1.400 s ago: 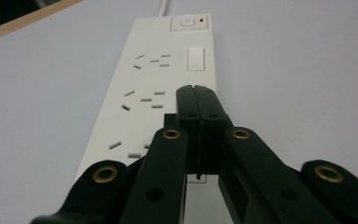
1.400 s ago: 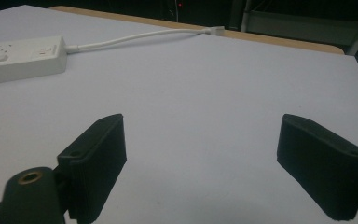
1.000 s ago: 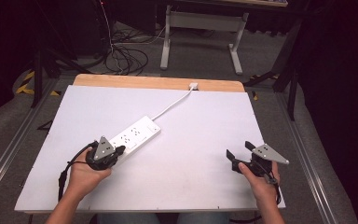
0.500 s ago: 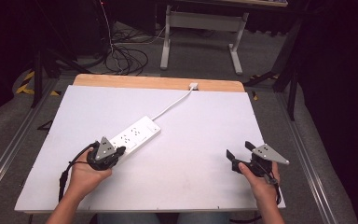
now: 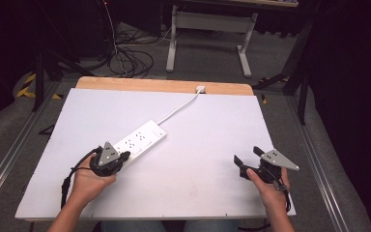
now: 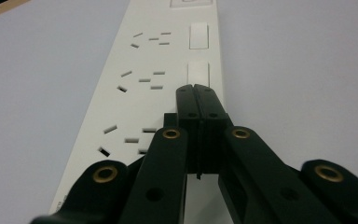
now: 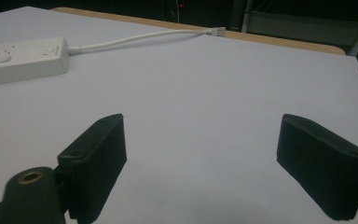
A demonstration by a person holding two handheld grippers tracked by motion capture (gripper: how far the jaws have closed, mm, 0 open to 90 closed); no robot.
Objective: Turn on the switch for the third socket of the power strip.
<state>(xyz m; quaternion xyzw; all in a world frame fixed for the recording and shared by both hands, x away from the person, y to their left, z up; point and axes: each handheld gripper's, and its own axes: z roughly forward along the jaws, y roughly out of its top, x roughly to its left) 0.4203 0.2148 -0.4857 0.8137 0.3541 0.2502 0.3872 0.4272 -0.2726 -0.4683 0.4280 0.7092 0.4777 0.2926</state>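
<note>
A white power strip lies slantwise on the white table, its cord running to the far wooden edge. My left gripper is shut, its tips resting over the strip's near end. In the left gripper view the joined jaws touch the edge of a white rocker switch, beside rows of sockets. My right gripper hovers open over bare table at the near right; its two fingers stand wide apart with nothing between them. The power strip shows far left there.
A wooden strip lines the table's far edge. Beyond it are loose cables on the floor and a white metal stand. Metal rails flank the table.
</note>
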